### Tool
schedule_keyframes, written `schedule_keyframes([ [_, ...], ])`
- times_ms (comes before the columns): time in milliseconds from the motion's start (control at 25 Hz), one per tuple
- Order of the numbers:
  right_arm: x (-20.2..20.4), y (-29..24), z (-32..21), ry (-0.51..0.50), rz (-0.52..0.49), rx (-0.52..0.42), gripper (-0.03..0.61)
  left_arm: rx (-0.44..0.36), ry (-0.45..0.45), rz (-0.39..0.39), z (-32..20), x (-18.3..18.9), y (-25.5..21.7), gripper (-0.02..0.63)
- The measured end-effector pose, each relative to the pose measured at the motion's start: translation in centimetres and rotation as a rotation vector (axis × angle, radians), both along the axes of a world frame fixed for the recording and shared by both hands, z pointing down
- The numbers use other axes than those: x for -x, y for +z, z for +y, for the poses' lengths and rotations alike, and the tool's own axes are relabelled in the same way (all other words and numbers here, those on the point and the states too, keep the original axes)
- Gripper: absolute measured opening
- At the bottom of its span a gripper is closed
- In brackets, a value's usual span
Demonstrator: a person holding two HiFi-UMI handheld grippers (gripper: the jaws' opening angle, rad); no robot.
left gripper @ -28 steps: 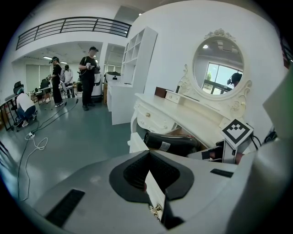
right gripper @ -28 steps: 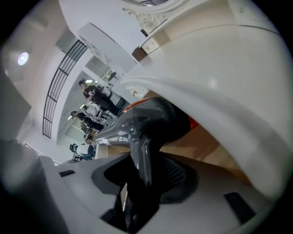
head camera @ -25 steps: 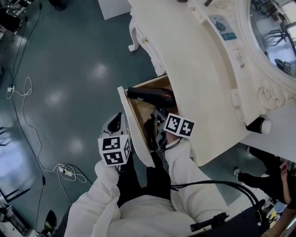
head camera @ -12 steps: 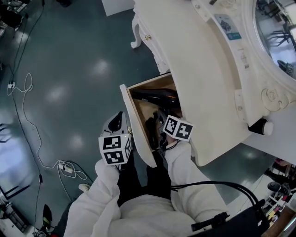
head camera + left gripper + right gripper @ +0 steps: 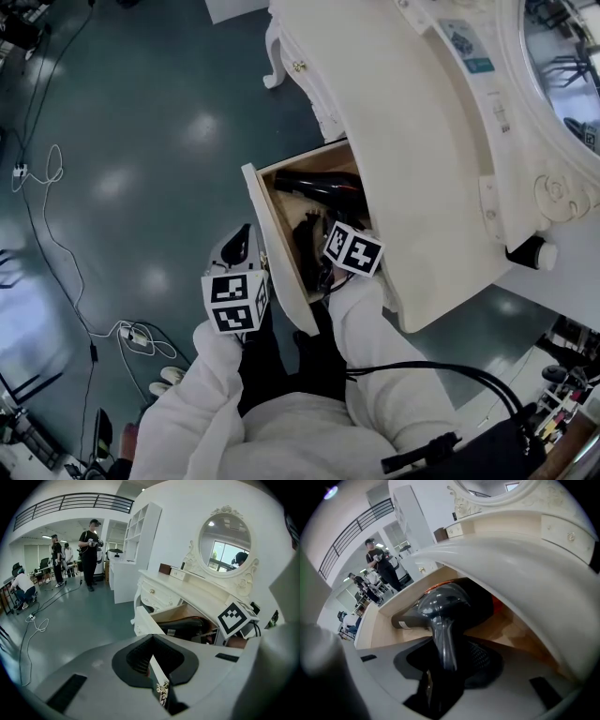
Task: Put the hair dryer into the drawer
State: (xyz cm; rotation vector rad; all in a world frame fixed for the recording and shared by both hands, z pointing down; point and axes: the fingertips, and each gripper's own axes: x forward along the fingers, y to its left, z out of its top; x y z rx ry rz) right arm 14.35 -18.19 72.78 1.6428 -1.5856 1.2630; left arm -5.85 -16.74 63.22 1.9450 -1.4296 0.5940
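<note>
The black hair dryer point(image 5: 319, 186) lies inside the open wooden drawer point(image 5: 274, 246) of the white dressing table, barrel across the drawer's far end. My right gripper point(image 5: 321, 255) reaches into the drawer from above, shut on the dryer's handle. In the right gripper view the handle point(image 5: 444, 641) runs down between the jaws and the barrel point(image 5: 440, 603) lies over the drawer floor point(image 5: 386, 630). My left gripper point(image 5: 251, 259) is at the drawer's front panel. In the left gripper view it point(image 5: 157, 670) is shut on that panel's edge, by the brass handle point(image 5: 162, 693).
The dressing table top point(image 5: 412, 141) overhangs the drawer, with an oval mirror point(image 5: 224, 540) and a dark round jar point(image 5: 531, 253) at its edge. Cables point(image 5: 56, 244) trail over the green floor. Several people point(image 5: 89, 550) stand far off beside a white shelf point(image 5: 140, 536).
The right gripper has tipped further downward and sunk a little into the drawer with the hair dryer. The left gripper has stayed at the drawer front.
</note>
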Motion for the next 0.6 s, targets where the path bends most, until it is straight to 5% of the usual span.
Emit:
schedule_keyframes([
  [240, -0.1, 0.9, 0.5, -0.014, 0.010, -0.077, 0.229, 0.003, 0.032, 0.001, 0.0, -0.6, 0.3, -0.006],
  [600, -0.6, 1.5, 0.3, -0.026, 0.078, 0.055, 0.234, 0.009, 0.036, 0.017, -0.5, -0.8, 0.3, -0.006],
])
